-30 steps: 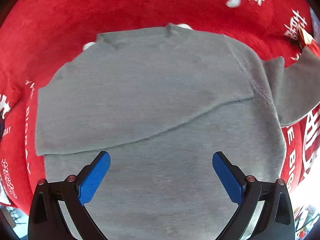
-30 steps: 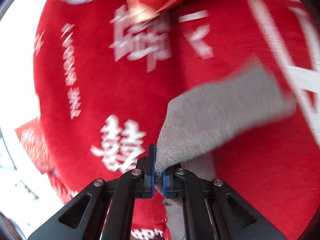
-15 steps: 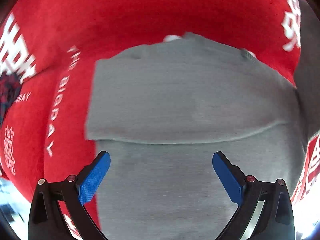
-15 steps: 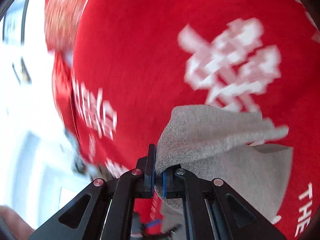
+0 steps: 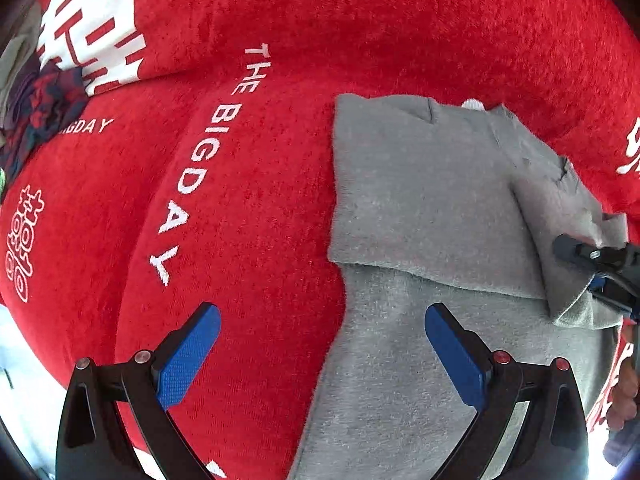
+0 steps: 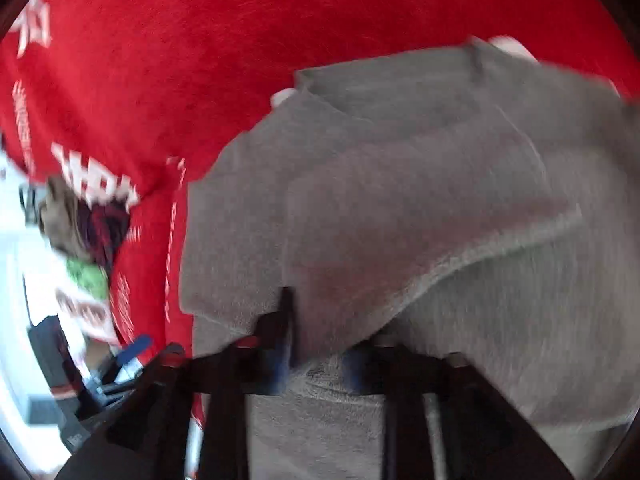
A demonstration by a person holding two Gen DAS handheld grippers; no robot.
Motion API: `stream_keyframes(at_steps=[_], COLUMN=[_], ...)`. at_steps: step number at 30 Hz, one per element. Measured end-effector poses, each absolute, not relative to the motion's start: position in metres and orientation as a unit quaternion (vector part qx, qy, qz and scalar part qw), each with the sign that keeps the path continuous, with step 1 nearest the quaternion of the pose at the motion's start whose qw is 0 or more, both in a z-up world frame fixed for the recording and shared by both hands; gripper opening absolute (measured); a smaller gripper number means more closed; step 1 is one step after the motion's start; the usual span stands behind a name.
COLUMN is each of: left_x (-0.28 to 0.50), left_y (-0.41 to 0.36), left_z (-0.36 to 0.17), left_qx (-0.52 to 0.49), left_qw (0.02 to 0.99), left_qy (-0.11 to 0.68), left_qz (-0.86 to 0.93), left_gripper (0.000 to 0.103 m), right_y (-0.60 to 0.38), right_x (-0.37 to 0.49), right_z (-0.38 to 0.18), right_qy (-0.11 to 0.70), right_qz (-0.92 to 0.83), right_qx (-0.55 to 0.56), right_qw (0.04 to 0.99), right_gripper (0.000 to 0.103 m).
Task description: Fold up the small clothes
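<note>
A grey sweater (image 5: 420, 200) (image 6: 400, 180) lies flat on a red blanket (image 5: 260, 200), with its left sleeve folded across the chest. My left gripper (image 5: 322, 354) hangs open over the sweater's left edge, one finger above the blanket and one above the grey cloth, holding nothing. My right gripper (image 6: 322, 344) (image 5: 600, 272) has the right sleeve (image 6: 400, 240) (image 5: 560, 208) laid over the body. Its jaws are opening and the sleeve cuff still lies between them. The right wrist view is blurred.
The red blanket carries white lettering (image 5: 208, 148) and large white characters (image 5: 92, 20). A heap of dark patterned clothes (image 5: 36, 120) (image 6: 88, 232) lies at the blanket's left edge. A person's hand (image 5: 624, 392) shows at the right, behind the right gripper.
My right gripper swung the sleeve from the bare blanket across onto the sweater's body, and its jaws have parted. My left gripper slid left to the sweater's edge, still open.
</note>
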State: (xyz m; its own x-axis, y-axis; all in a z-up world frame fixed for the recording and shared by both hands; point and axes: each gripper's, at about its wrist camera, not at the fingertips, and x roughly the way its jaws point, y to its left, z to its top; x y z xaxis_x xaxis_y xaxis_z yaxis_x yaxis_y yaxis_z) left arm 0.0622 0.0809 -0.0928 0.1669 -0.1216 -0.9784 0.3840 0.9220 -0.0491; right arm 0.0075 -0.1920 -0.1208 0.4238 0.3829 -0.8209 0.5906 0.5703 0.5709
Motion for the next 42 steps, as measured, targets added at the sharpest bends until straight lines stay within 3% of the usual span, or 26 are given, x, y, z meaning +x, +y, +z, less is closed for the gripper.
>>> stream_keyframes(at_steps=[5,7,15,17,19,20,24,28,34,40,41,42], left_x=[0.062,0.063,0.071,0.073,0.073,0.072,0.069,0.065,0.058,0.052,0.054,0.056], left_y=[0.078,0.076,0.081,0.081,0.078,0.075,0.059,0.036,-0.007,-0.040,-0.042,-0.042], left_z=[-0.089,-0.085,-0.083,-0.085,-0.088,-0.089,-0.098,-0.102,-0.129,-0.140,-0.140,-0.139], left_qx=[0.059,0.038,-0.017,-0.027,-0.024,-0.021,-0.006,-0.004,-0.022,-0.006,-0.004,-0.003], left_qw=[0.757,0.758,0.751,0.746,0.744,0.741,0.731,0.716,0.660,0.666,0.674,0.684], left_qy=[0.616,0.612,0.611,0.616,0.619,0.621,0.628,0.635,0.678,0.675,0.670,0.664], left_qz=[-0.209,-0.224,-0.251,-0.253,-0.253,-0.255,-0.266,-0.290,-0.324,-0.318,-0.311,-0.302], left_gripper=[0.102,0.102,0.102,0.102,0.102,0.102,0.102,0.102,0.102,0.102,0.102,0.102], right_y=[-0.225,-0.232,-0.151,-0.132,-0.122,-0.120,-0.130,-0.178,-0.243,-0.275,-0.279,-0.282], right_x=[-0.024,-0.013,0.065,0.070,0.064,0.059,0.030,-0.042,-0.156,-0.181,-0.178,-0.174], right_z=[-0.114,-0.115,-0.098,-0.102,-0.101,-0.099,-0.094,-0.095,-0.107,-0.122,-0.122,-0.121], right_qy=[0.442,0.427,0.538,0.567,0.574,0.572,0.569,0.538,0.442,0.371,0.364,0.358], right_qz=[-0.152,-0.150,-0.003,0.007,0.018,0.029,0.008,-0.064,-0.191,-0.221,-0.215,-0.207], right_qx=[0.538,0.556,0.388,0.344,0.319,0.320,0.348,0.447,0.593,0.649,0.652,0.655], right_qw=[0.702,0.697,0.748,0.749,0.754,0.755,0.745,0.712,0.646,0.626,0.629,0.633], right_gripper=[0.049,0.008,0.010,0.023,0.061,0.065,0.066,0.066,0.066,0.065,0.061,0.036])
